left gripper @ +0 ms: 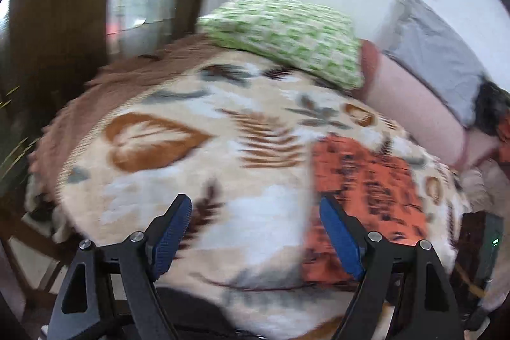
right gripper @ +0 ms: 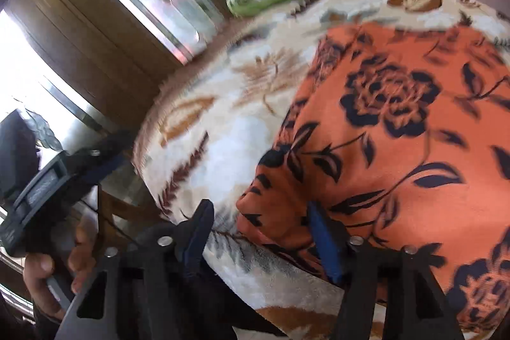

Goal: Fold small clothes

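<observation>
An orange garment with black flowers [right gripper: 398,123] lies flat on a cream leaf-patterned blanket [right gripper: 229,129]. My right gripper [right gripper: 259,212] is open just over the garment's near left corner; that corner sits between the fingers and the pads do not press it. In the left wrist view the same garment [left gripper: 366,180] lies to the right. My left gripper [left gripper: 255,212] is open above the blanket [left gripper: 191,148], with its right finger [left gripper: 338,231] at the garment's left edge and nothing between the fingers.
A green-checked pillow [left gripper: 287,37] rests at the head of the bed, beside a pink bolster [left gripper: 414,104] with a grey cloth on it. A person's head [left gripper: 494,113] shows at far right. Wooden window frames [right gripper: 95,31] stand beyond the bed's left edge. A hand [right gripper: 38,270] holds the left gripper's handle.
</observation>
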A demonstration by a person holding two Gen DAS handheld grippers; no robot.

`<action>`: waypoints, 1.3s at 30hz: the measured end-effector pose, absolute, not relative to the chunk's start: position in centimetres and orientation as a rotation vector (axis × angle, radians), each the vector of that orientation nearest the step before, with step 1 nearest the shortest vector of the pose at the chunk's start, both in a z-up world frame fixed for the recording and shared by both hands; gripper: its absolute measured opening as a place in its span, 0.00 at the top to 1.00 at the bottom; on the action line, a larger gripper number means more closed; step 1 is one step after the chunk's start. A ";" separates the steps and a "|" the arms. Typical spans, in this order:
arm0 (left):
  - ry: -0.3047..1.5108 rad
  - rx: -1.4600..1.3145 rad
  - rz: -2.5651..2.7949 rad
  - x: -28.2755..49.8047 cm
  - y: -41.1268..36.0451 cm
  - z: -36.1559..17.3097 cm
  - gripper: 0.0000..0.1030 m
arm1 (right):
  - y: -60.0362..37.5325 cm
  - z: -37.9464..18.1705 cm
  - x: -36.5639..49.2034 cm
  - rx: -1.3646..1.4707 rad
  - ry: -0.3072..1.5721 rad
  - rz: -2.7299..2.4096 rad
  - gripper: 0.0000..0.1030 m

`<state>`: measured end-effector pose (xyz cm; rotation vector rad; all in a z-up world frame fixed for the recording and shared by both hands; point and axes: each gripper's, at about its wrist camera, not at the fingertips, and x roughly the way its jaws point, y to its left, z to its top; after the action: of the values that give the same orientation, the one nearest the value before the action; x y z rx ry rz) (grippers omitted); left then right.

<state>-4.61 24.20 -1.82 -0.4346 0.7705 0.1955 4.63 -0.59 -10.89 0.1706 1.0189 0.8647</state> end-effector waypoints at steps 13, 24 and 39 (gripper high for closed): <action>1.138 -0.681 0.034 0.4 20.4 -11.9 0.71 | -17.3 -12.1 1.3 0.698 0.988 0.695 0.33; 0.937 -0.297 0.031 1.1 14.7 -2.7 0.58 | -23.3 -13.3 6.3 0.936 0.994 0.610 0.15; 1.070 -0.136 0.075 6.0 11.4 -9.2 0.41 | -18.8 -16.2 9.8 0.730 1.235 0.564 0.66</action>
<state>6.03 11.39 -9.23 -0.1356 1.0703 0.0747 9.84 -18.76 -16.20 0.7295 1.2352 0.5641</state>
